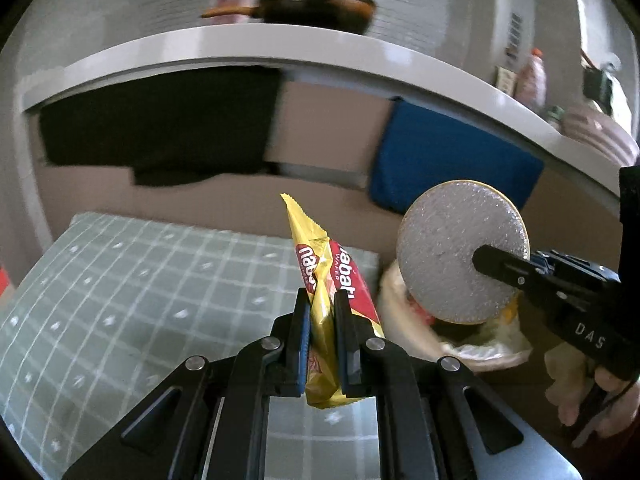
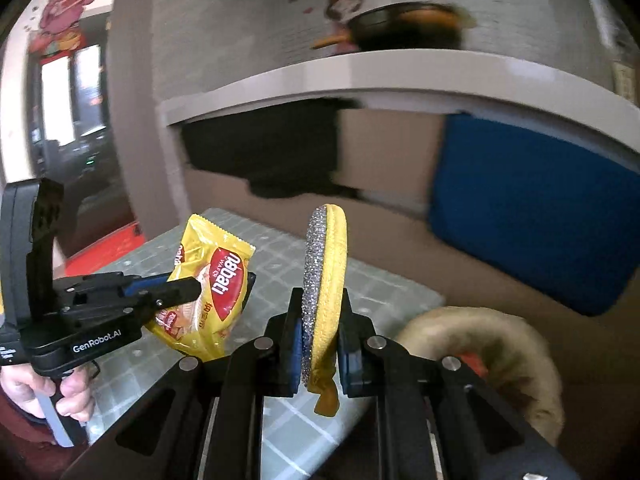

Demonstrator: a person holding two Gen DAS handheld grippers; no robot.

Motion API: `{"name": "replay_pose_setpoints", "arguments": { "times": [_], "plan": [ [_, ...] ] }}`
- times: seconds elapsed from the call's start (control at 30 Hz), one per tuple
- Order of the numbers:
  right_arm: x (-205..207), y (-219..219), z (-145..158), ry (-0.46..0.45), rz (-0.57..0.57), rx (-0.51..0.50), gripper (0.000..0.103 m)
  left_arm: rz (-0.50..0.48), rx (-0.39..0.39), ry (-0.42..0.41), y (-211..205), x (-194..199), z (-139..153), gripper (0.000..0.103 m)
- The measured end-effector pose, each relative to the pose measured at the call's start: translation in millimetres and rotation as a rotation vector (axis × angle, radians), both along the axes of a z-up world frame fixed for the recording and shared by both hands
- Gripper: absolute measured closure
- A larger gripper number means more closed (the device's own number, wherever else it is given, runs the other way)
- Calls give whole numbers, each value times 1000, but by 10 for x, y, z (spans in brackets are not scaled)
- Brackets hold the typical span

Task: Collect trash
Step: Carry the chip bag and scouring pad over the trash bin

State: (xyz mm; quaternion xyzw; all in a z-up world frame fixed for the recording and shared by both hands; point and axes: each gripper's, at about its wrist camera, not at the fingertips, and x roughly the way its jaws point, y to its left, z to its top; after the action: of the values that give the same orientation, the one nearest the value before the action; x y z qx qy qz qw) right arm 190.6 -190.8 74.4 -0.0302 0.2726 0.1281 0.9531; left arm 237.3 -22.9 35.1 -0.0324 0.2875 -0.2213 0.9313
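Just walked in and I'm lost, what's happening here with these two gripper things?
A person is collecting trash with a handheld gripper in each hand. The left gripper is shut on a yellow wafer wrapper; the right gripper is shut on a round scrubbing pad. Both are held above a green checked cloth, beside a bag-lined bin.

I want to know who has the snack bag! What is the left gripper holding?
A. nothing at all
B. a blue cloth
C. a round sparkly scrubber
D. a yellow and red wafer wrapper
D: the left gripper is shut on the yellow and red wafer wrapper, while the round sparkly scrubber sits in the right gripper.
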Motion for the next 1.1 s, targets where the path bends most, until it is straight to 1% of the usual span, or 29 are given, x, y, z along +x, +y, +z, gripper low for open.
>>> {"name": "replay_pose_setpoints", "arguments": {
  "times": [0.03, 0.17, 0.3, 0.47, 0.67, 0.9, 1.1],
  "plan": [
    [-43, -114, 7, -9, -32, -12, 90, -15, 1, -2, -88, 16, 7, 92],
    [-138, -448, 4, -12, -99, -15, 90, -80, 10, -9, -510, 80, 28, 92],
    [-208, -774, -31, -10, -167, -15, 90, -130, 23, 2, -851, 130, -7, 92],
    [-190, -1045, -109, 8, -222, -9, 90, -173, 24, 15, -1126, 179, -87, 92],
    [-106, -1263, -257, 38, -275, 6, 90, -218, -11, 80, -1383, 367, -290, 92],
    [42, -1424, -508, 95, -308, 17, 90, -276, -62, 187, -1596, 624, -590, 92],
    [129, -1496, -616, 128, -316, 34, 90, -271, -11, 269, -1691, 726, -852, 92]
  ]
}}
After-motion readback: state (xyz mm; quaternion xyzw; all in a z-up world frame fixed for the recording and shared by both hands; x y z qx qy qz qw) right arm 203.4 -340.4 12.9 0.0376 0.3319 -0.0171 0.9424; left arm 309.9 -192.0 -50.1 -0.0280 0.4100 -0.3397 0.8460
